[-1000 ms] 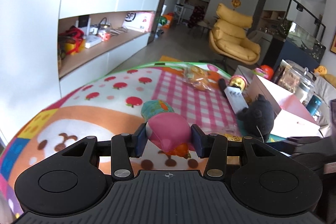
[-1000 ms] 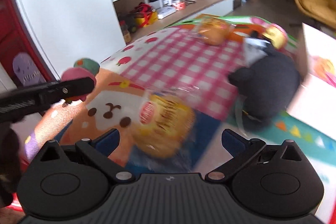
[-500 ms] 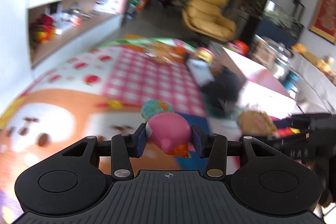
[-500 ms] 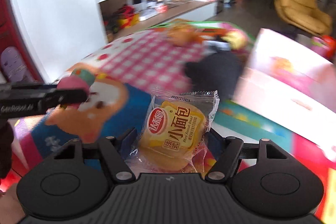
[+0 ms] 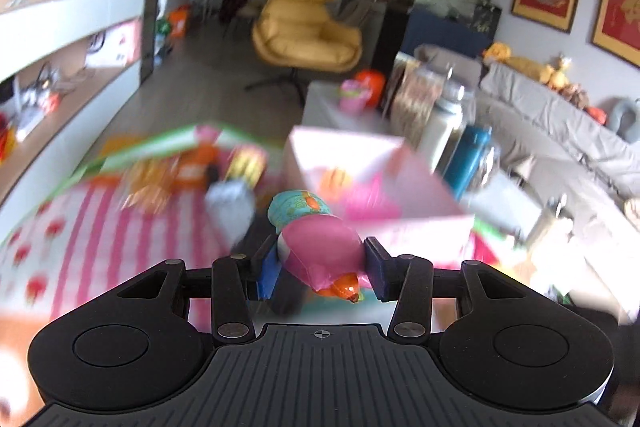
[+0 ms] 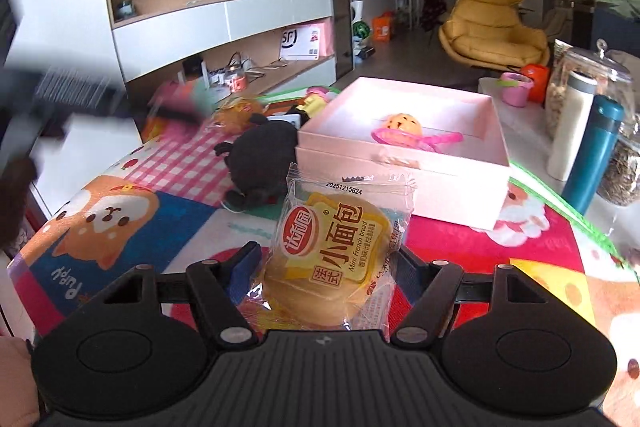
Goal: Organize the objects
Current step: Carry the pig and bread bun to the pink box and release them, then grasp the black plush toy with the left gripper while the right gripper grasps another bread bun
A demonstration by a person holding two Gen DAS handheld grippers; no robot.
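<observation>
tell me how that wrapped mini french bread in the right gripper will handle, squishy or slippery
Probably squishy: the mini french bread looks like a soft bun that the right gripper could dent. The glossy clear wrapper may slip between the pads, and its loose crimped top edge likely flops. It seems light for its size.

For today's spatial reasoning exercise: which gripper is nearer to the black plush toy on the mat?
Probably the right, tentatively. The right gripper, holding the bread packet, sits just short of the black plush toy. The left gripper, holding a pink toy, shows no clear plush in its blurred view.
</observation>
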